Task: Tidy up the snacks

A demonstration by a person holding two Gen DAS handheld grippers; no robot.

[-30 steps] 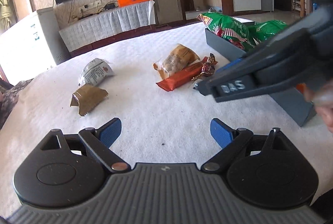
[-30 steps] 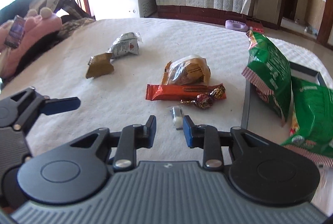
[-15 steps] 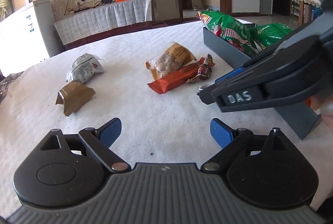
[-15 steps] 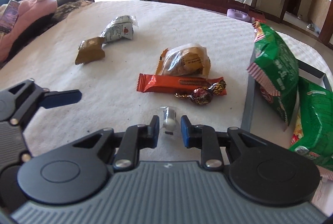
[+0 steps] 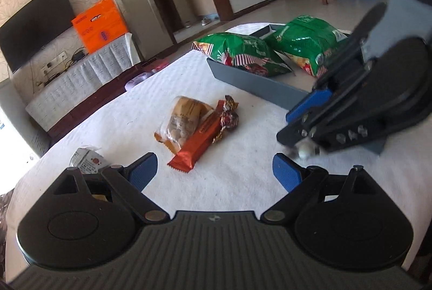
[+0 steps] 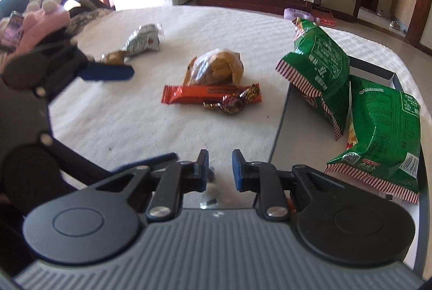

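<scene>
Quick rundown of the snack sorting. The right tool (image 6: 220,167) has just been closing its jaws, and they're now narrow, pinched on a small white candy (image 5: 304,152) in a clear twist wrapper. It's a bit blurry, but from the left camera the candy sits right at the tips, low over the white surface (image 6: 135,114).

The left tool (image 5: 213,168) is wide open with nothing between its blue pads, hovering over bare cloth. In the right camera it sits out at about 9 o'clock.

From the right camera, the rest looks like this:
- At 12 o'clock, an orange bar (image 6: 194,94) lies flat, with a clear bag of brown snacks (image 6: 216,68) just behind it, touching.
- A foil-wrapped candy (image 6: 232,106) lies against the bar's right end.
- At 10 to 11 o'clock, farther back, there's a silver packet (image 6: 143,40) with a small brown packet (image 6: 114,56) just beside it.
- At 2 o'clock, a grey tray (image 6: 280,128) holds two green bags. One (image 6: 321,68) leans over the tray's left wall and the other (image 6: 386,133) lies inside, nearer the camera.
</scene>
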